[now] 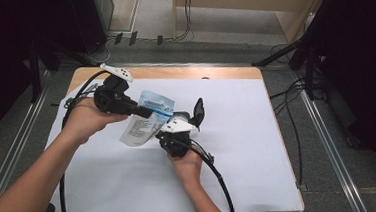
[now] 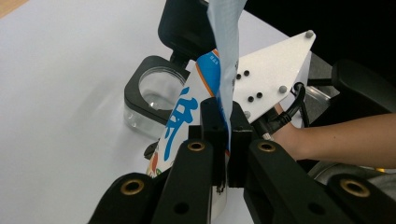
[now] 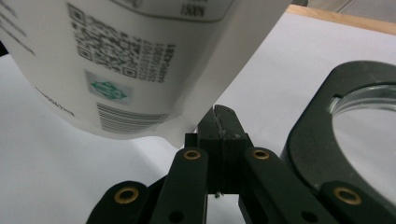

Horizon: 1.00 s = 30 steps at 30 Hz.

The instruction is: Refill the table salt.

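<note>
Your left claw (image 1: 144, 111) is clamped on the top edge of the pouch (image 1: 144, 119), holding it up above the white worktop (image 1: 238, 132) near centre. Your right claw (image 3: 219, 122), at the pouch's five o'clock corner, is pinched on that lower edge. Both grips look made; pulling, tearing or setting the pouch down seems left. A black-rimmed lens (image 2: 156, 86) lies close by.

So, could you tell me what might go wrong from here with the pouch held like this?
The left claw pinches only the thin top edge of the white-and-blue printed plastic pouch, so it may slip or tear. The right claw, shut near the pouch's lower corner, could bump the black-framed clear glass container beside it.
</note>
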{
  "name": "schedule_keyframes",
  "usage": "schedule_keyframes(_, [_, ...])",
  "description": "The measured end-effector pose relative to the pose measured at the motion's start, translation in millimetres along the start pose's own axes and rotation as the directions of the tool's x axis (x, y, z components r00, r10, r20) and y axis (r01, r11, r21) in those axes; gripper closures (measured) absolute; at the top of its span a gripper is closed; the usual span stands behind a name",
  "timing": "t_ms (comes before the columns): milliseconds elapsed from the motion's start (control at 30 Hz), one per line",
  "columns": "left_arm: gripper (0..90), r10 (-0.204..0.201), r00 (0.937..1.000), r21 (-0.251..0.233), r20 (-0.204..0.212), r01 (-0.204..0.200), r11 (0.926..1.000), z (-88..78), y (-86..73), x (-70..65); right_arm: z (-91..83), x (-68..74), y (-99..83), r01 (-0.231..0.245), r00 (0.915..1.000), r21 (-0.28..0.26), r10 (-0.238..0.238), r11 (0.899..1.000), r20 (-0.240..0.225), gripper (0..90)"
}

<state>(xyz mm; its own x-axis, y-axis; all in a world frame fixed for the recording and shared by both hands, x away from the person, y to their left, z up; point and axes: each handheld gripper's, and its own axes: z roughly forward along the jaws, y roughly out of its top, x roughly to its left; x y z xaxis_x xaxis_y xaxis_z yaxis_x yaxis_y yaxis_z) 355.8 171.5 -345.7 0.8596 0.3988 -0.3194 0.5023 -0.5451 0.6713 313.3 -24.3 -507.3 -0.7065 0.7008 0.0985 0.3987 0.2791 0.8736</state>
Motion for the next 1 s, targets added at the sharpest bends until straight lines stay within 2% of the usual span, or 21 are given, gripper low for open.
schedule_keyframes(167, [90.0,-0.018,0.9996,-0.003,0.024,0.018,0.9998,-3.5,-2.5,1.3,-1.6,-2.0,2.5,-0.042,0.999,-0.037,0.042,0.998,-0.013,90.0])
schedule_keyframes(267, [90.0,-0.022,0.9993,-0.004,0.029,0.022,0.9997,-6.0,-3.2,0.5,-1.4,-0.9,3.4,-0.045,0.9988,-0.047,0.044,0.998,-0.022,90.0])
schedule_keyframes(367, [90.0,-0.02,0.9993,-0.008,0.03,0.021,0.9998,-8.3,-4.1,-1.2,-0.9,2.0,3.1,-0.005,1.0,-0.052,0.005,0.999,0.003,90.0])
schedule_keyframes(433, [90.0,-0.017,0.9993,-0.013,0.032,0.017,0.9998,-10.9,-4.6,-3.1,-1.2,1.9,3.4,-0.013,0.9999,-0.054,0.013,0.998,-0.001,90.0])
schedule_keyframes(500, [90.0,-0.019,0.999,-0.023,0.042,0.02,0.9995,-14.4,-5.1,-5.8,-1.1,3.1,3.9,0.0,0.9999,-0.064,0.001,0.998,0.012,90.0])
schedule_keyframes(600, [90.0,-0.01,0.9988,-0.032,0.048,0.011,0.9994,-19.6,-7.3,-8.3,-5.0,2.7,6.6,-0.008,0.9994,-0.09,0.011,0.996,0.034,90.0])
schedule_keyframes(733, [90.0,-0.026,0.9982,-0.041,0.054,0.029,0.9988,-24.6,-11.8,-6.1,-12.4,-0.8,11.4,-0.036,0.998,-0.138,0.043,0.99,0.047,90.0])
schedule_keyframes(800, [90.0,-0.033,0.998,-0.048,0.054,0.036,0.9982,-23.3,-12.7,-5.1,-13.7,-1.0,13.1,-0.054,0.9982,-0.146,0.057,0.988,0.02,90.0])
schedule_keyframes(900, [90.0,-0.045,0.9975,-0.051,0.053,0.048,0.9976,-16.9,-11.2,-4.0,-11.4,4.4,11.2,-0.05,0.9987,-0.129,0.048,0.99,-0.013,90.0])
schedule_keyframes(1000, [90.0,-0.055,0.9982,-0.044,0.025,0.056,0.9975,-10.3,-8.0,-3.3,-10.0,6.7,8.3,-0.056,0.9981,-0.107,0.054,0.993,-0.029,90.0])
